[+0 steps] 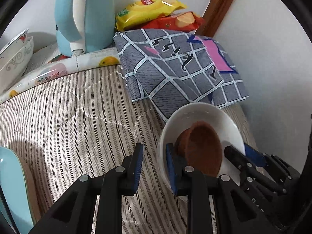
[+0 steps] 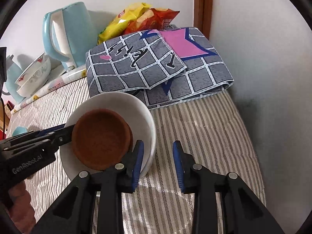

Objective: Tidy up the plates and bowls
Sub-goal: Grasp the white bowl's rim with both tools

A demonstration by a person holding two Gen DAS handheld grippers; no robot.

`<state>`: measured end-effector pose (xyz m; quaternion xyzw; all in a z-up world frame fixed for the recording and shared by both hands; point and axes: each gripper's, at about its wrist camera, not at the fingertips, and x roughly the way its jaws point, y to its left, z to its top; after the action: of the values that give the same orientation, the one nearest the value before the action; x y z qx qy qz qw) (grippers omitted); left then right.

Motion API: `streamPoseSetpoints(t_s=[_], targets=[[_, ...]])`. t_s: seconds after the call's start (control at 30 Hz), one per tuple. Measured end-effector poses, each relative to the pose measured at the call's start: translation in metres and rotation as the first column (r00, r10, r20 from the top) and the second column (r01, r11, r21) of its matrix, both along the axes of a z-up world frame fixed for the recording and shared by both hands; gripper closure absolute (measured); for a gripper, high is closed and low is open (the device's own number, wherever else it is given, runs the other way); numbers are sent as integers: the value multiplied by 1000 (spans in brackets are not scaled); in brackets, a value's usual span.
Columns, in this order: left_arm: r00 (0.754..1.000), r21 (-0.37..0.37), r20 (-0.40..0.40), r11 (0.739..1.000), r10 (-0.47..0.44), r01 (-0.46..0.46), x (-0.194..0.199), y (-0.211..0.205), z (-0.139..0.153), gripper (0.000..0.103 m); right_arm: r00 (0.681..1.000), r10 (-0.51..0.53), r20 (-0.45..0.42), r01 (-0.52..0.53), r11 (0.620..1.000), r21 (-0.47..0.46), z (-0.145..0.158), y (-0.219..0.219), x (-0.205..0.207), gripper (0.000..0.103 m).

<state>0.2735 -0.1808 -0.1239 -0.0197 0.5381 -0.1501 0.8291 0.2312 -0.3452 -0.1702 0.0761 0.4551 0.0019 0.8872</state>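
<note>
A: Holding anything? Your left hand-held gripper (image 1: 154, 167) and right hand-held gripper (image 2: 158, 165) straddle the white bowl's (image 2: 136, 105) rim, jaws apart.

B: No. Brown dish (image 2: 101, 140) sits inside, on the striped bed (image 2: 204, 128). Squeeze next.

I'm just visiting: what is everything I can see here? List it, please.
white bowl: one, white, on striped cover
brown dish: one, brown, inside white bowl
patterned bowls: two, white, nested, far left
plate edge: one, light blue, near left
kettle: one, light blue, by wall
fruit-print roll: one, white, beside kettle
snack bags: two, yellow and red, behind cloth
folded cloth: one, grey checked, far end
striped cover: one, beige, under white bowl
left gripper: one, black, blue pads, open at bowl's rim
right gripper: one, black, blue pads, open at bowl's rim
</note>
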Motion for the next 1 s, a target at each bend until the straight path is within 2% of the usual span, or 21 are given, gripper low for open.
streamPoseSetpoints(t_s=[0.13, 0.3, 0.47, 0.67, 0.77, 0.87, 0.93, 1.0], targets=[[1000, 22, -4, 1000, -15, 15, 3, -5, -4, 78, 1000, -2, -27, 1, 1000, -28, -2, 5, 6, 72], [1000, 34, -10, 999, -15, 15, 6, -7, -11, 73, 999, -8, -53, 6, 999, -44, -8, 9, 12, 73], [1000, 54, -11, 998, -26, 26, 9, -11, -18, 70, 1000, -9, -30, 6, 996, -86, -6, 11, 10, 71], [1000, 10, -12, 1000, 5, -5, 11, -9, -22, 69, 1000, -8, -11, 7, 996, -90, -6, 11, 9, 71], [1000, -7, -13, 1000, 1, -1, 10, -8, -22, 73, 1000, -8, -7, 8, 998, -68, -7, 9, 10, 71], [1000, -19, -8, 1000, -16, 16, 8, -9, -20, 84, 1000, 2, -3, -3, 998, -59, -7, 11, 9, 76], [1000, -27, -8, 999, -22, 21, 6, -12, -19, 91, 1000, 11, 0, -11, 998, -57, -7, 14, 9, 86], [1000, -1, 5, 1000, -20, 20, 4, -17, -18, 93, 1000, 14, -3, -15, 999, -49, -7, 16, 9, 89]])
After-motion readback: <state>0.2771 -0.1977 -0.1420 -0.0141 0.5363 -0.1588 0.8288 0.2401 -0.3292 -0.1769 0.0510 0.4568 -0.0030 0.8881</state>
